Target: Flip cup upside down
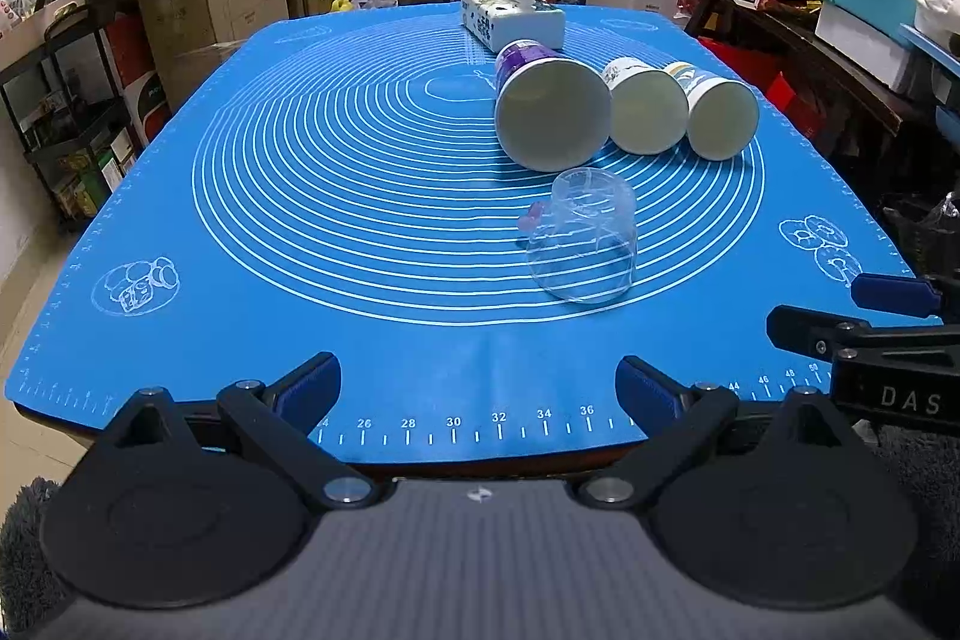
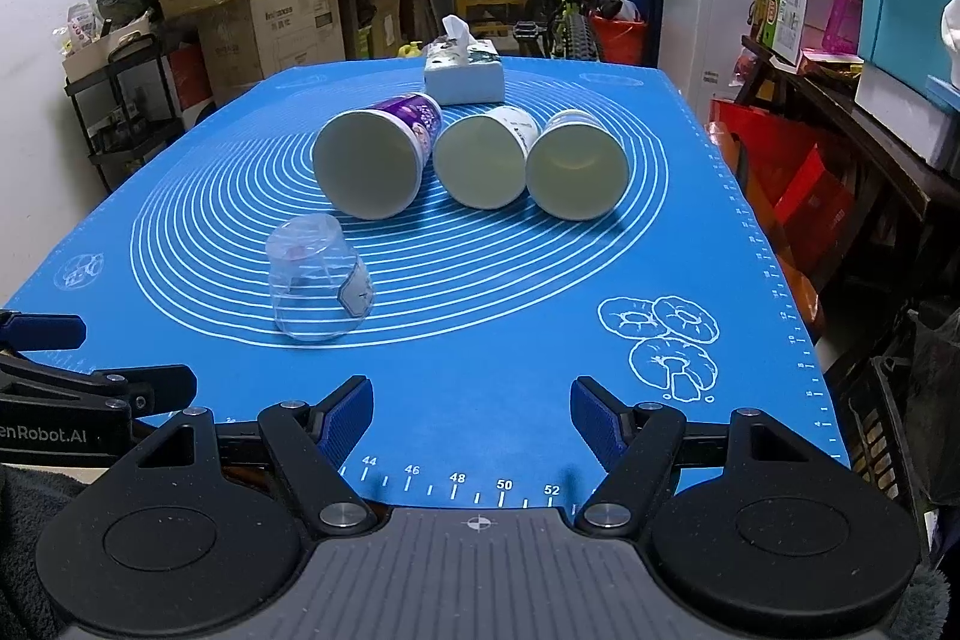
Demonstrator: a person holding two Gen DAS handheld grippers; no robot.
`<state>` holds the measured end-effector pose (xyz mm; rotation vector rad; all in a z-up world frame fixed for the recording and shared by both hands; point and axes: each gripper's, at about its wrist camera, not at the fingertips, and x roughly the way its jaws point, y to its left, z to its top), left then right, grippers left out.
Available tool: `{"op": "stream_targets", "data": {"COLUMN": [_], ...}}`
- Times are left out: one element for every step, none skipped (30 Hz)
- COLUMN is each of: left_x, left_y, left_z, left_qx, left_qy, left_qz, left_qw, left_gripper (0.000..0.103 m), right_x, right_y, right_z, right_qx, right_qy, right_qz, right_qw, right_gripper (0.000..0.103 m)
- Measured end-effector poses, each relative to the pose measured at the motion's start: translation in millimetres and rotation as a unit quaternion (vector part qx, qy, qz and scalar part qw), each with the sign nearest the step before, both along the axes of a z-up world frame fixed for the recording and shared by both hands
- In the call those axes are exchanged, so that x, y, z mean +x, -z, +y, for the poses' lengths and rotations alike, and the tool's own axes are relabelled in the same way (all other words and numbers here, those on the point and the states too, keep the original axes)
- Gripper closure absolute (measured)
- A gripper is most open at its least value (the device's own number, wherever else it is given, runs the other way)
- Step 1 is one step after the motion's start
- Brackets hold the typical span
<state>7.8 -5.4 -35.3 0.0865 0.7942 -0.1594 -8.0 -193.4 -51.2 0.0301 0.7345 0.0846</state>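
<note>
I am looking across the blue mat, which is covering the whole table, with a tissue box sitting at its far end. In front of the box, 3 paper cups are lying on their sides in a row, mouths toward me: a purple cup, a middle cup and a right-hand cup. Nearer to me, well apart from both grippers, a clear plastic cup is lying tilted, seemingly mouth-down already – I cannot tell for sure through the transparent wall. I am holding the left gripper and the right gripper at the near edge of the mat, both with jaws spread wide and carrying nothing. I am judging the paper cups light, thin-walled and easy to crush – so I am planning a gentle pinch across the mid-body, away from the soft rim.
</note>
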Motion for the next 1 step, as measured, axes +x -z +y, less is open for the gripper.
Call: {"op": "stream_targets", "data": {"left_x": [1.9], "left_y": [0.4], "left_z": [-1.8], "left_qx": [0.001], "left_qy": [-0.001], "left_qz": [0.0], "left_qw": [1.0], "left_gripper": [0.006], "right_x": [0.0], "right_y": [0.0], "right_z": [0.0], "right_qx": [0.0], "right_qy": [0.0], "right_qz": [0.0], "right_qw": [1.0], "right_gripper": [0.026]}}
